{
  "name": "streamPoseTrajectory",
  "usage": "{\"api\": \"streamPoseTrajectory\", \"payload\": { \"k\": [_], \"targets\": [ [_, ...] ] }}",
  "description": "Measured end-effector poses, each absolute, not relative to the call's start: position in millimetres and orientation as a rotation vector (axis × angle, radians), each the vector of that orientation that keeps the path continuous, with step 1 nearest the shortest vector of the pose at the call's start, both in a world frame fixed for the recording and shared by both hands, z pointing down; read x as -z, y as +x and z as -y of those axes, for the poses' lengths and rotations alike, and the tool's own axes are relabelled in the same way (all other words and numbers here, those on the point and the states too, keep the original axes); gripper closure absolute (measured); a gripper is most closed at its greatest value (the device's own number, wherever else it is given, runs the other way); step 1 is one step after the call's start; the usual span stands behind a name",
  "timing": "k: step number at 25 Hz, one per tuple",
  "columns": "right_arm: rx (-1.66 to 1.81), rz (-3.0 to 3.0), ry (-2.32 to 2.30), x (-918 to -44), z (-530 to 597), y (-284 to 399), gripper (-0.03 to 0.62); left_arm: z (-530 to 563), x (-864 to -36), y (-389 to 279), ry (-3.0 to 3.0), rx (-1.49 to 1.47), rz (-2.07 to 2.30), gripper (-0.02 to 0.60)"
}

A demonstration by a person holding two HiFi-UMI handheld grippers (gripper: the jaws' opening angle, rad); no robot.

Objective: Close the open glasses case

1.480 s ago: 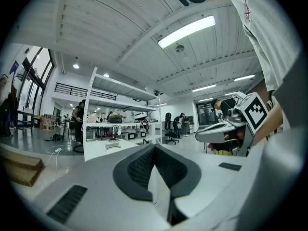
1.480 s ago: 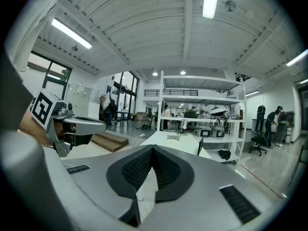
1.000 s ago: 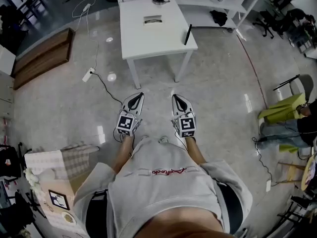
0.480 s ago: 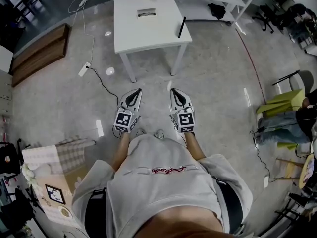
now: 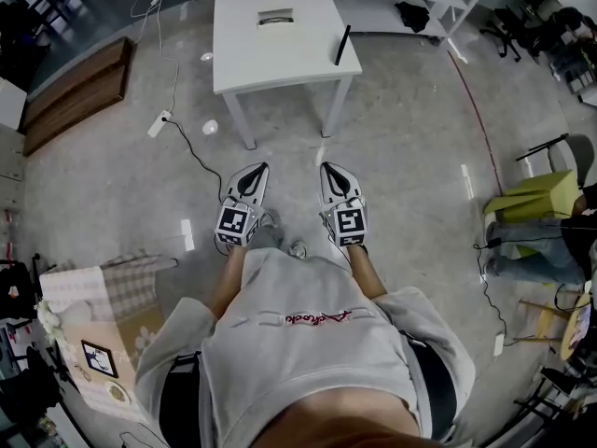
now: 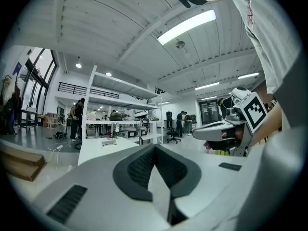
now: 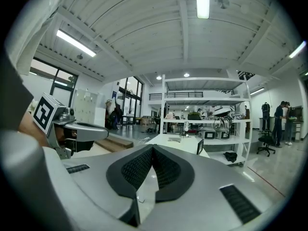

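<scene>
Holding left gripper and right gripper side by side over floor, close to torso, both clamped fully together on nothing. Further out, seeing white tabletop carrying glasses case on far half, well apart from both.

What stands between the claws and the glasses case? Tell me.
Nothing visible. The left claw and right claw are shut and empty; only bare floor and the table's bare front part lie before the glasses case. A black bar at the table's right edge and a floor cable lie off to the sides.
</scene>
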State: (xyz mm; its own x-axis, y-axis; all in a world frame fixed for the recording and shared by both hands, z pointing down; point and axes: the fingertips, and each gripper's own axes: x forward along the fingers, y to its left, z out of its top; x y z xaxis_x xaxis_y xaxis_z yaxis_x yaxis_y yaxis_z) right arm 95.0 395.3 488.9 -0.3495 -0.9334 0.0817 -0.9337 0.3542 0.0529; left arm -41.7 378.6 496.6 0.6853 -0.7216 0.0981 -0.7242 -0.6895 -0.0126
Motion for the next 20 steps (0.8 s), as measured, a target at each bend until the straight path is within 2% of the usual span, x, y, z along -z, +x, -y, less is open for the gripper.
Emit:
{"api": "streamPoseTrajectory", "payload": {
  "k": [20],
  "targets": [
    [0.008,2.523,1.664,-498,-335,94,0.568,-314,-508,-44,2.818,-0.107,1.296,0.561]
  ]
}}
